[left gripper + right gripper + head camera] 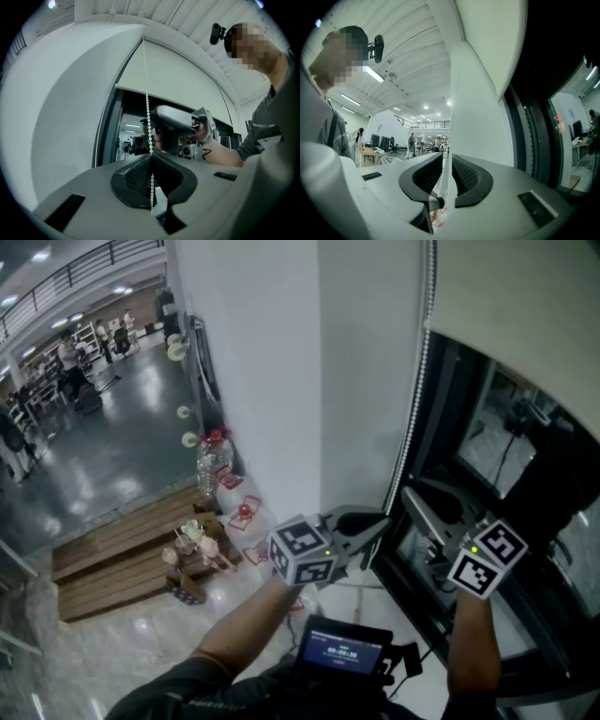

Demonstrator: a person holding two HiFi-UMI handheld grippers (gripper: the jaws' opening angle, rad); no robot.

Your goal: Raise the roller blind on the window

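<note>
The pale roller blind (511, 296) hangs partly down over the dark window (487, 437). Its white bead chain (410, 418) drops along the window frame's left edge. My left gripper (378, 523) is shut on that chain; in the left gripper view the beads (147, 105) run straight down into the closed jaws of the left gripper (151, 156). My right gripper (411, 496) sits just right of and above the left one. In the right gripper view the right gripper (446, 158) stands open, with the blurred chain (451, 117) in the gap, untouched by the pads. The blind (492, 42) shows above.
A white wall column (281, 362) stands left of the window. Down on the floor lie wooden pallets (112, 559), a water bottle (210, 465) and small toys (199, 545). A screen device (342, 649) hangs at my chest. People stand far off in the hall.
</note>
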